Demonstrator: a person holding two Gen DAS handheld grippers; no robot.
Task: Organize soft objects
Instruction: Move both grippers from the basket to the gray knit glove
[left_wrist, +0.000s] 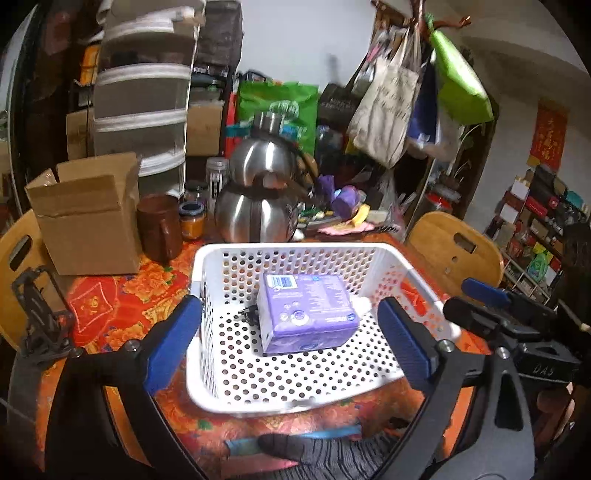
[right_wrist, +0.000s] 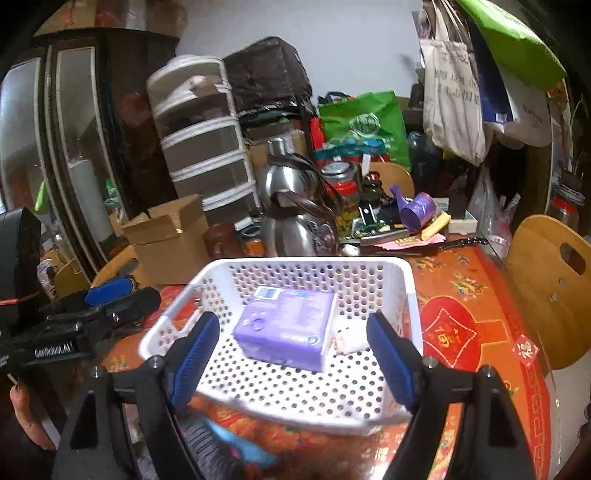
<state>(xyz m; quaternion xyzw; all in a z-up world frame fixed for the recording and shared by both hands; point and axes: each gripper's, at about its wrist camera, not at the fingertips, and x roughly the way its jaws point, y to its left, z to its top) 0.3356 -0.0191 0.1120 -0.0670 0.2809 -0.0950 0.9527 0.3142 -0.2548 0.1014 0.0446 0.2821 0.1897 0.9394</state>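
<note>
Left gripper (left_wrist: 288, 339) and right gripper (right_wrist: 291, 358): spread wide, holding nothing. Purple soft pack (left_wrist: 306, 314) central in white perforated plastic basket (left_wrist: 236, 398), clear of walls.

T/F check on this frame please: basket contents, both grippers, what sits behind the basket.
1. The purple pack lies inside the white basket. True.
2. The left gripper is shut on the pack. False: its jaws stand open, holding nothing.
3. The right gripper is open and empty. True.
4. The cardboard box sits in the basket. False: it stands on the table, outside the basket and to its left.
5. Steel kettles stand behind the basket. True.
6. The basket holds only the pack. False: a small white item lies beside the pack.
</note>
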